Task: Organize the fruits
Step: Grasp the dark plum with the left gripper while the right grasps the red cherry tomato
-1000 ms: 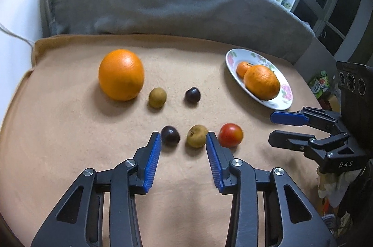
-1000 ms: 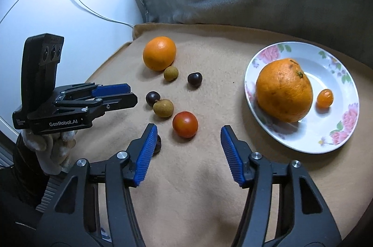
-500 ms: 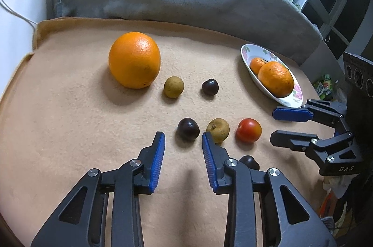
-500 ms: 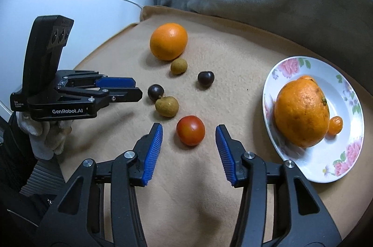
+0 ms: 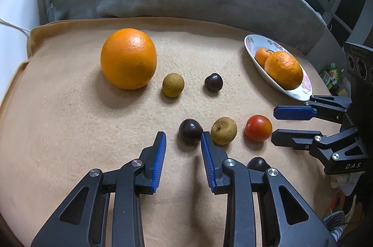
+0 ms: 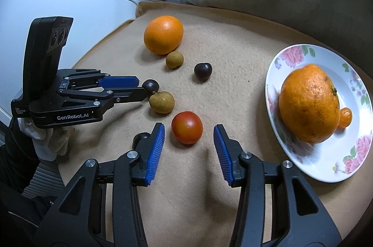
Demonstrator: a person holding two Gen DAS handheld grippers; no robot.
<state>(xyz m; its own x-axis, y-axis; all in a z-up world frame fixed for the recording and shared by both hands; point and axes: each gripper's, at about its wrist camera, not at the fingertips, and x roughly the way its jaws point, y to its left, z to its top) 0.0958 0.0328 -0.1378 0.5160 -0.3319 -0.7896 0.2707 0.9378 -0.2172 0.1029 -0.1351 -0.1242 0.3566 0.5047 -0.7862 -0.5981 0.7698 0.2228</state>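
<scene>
A: Where is the red tomato (image 6: 187,127) now?

B: It lies on the beige blanket (image 6: 233,88), in the front row. Seen by the right wrist camera, it is just ahead of the right gripper (image 6: 189,133), a little to the left of the middle line, at about 11 o'clock from the midpoint of the tips. It is round, so no long axis matters.

A: Does the right gripper hold it?

B: No. Its jaws are closing, and the tomato sits just at the mouth between the tips, but neither blue pad presses on it.

A: And the left gripper (image 5: 183,140)?

B: Its jaws stand narrow with nothing between them. The dark plum (image 5: 190,131) is just ahead of its tips, at 12 to 1 o'clock, and the brown longan (image 5: 223,130) at 2 o'clock (the right-hand fingertip seems to touch the plum, but I cannot be sure).

A: Which hand is nearer to the tomato?

B: The right one, clearly. I judge it needs to go a little more forward before it closes.

A: Where would the tomato go?

B: Probably to the flowered plate (image 6: 289,53), at 2 o'clock from the right gripper, where an orange (image 6: 309,103) already lies.
</scene>
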